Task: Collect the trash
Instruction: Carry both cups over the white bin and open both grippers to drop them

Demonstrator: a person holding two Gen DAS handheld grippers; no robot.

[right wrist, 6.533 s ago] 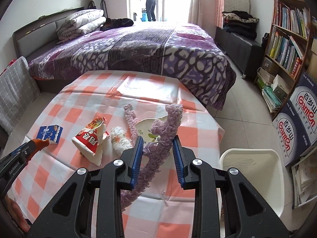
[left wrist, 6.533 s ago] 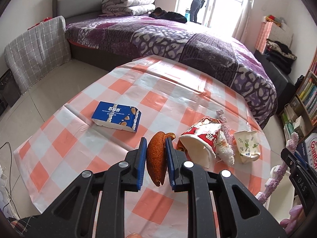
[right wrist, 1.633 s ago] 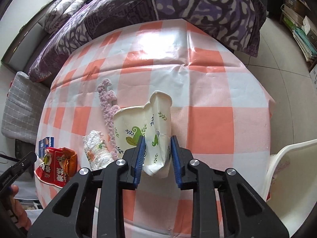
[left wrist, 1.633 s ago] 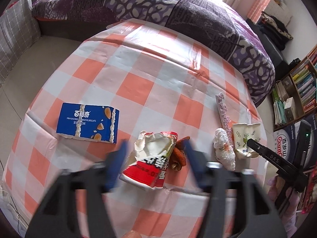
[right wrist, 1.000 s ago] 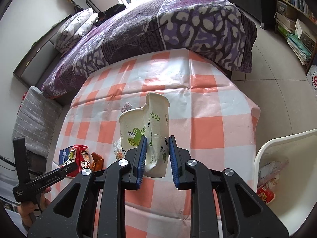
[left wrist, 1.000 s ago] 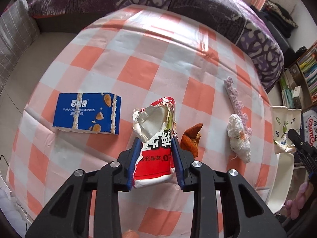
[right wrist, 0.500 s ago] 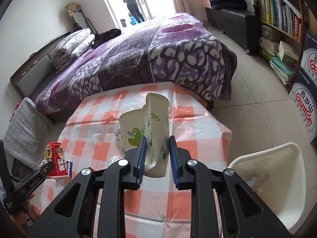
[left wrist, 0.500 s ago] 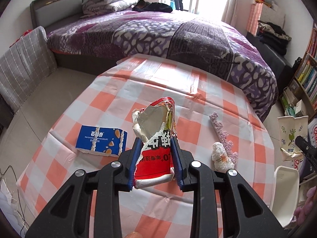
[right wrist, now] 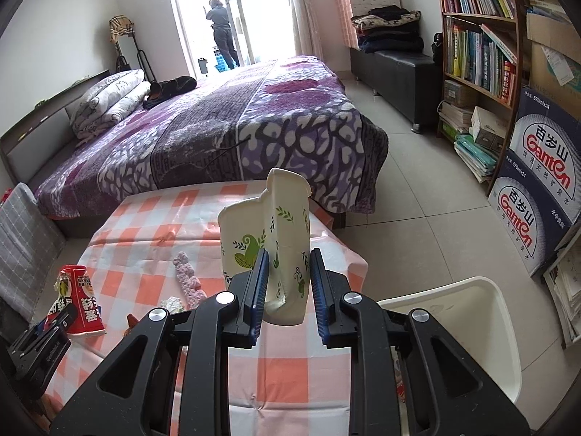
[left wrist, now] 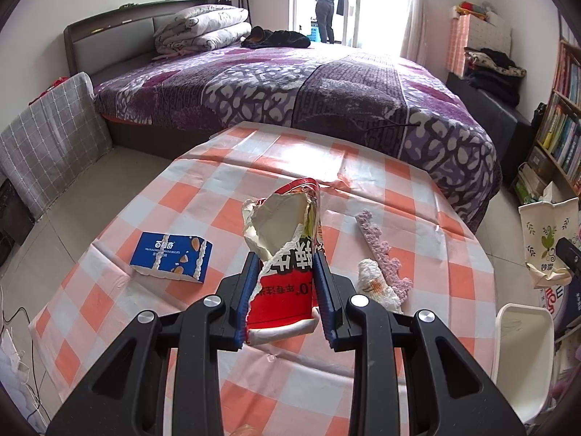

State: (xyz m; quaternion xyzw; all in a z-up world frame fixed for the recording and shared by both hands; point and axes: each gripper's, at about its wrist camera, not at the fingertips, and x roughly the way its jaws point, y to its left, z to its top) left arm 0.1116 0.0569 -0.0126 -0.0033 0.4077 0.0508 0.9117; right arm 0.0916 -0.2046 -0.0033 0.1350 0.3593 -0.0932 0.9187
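Note:
My left gripper (left wrist: 287,298) is shut on a torn red and white paper cup (left wrist: 281,254) and holds it above the checked table (left wrist: 174,200). That cup also shows at the left of the right wrist view (right wrist: 78,299). My right gripper (right wrist: 288,292) is shut on a crushed white paper cup with green leaves (right wrist: 270,239), held over the table's right edge; it also shows in the left wrist view (left wrist: 548,239). A white trash bin (right wrist: 468,330) stands on the floor beside the table, below right of my right gripper. It also shows in the left wrist view (left wrist: 523,356).
On the table lie a torn blue biscuit box (left wrist: 170,256), a crumpled white wrapper (left wrist: 377,285) and a purple knitted strip (left wrist: 381,250). A bed (left wrist: 290,94) stands behind the table. Bookshelves (right wrist: 483,36) and water cartons (right wrist: 537,181) line the right wall.
Both grippers have lifted their cups higher off the table. The right gripper has moved toward the table's right edge, closer to the bin.

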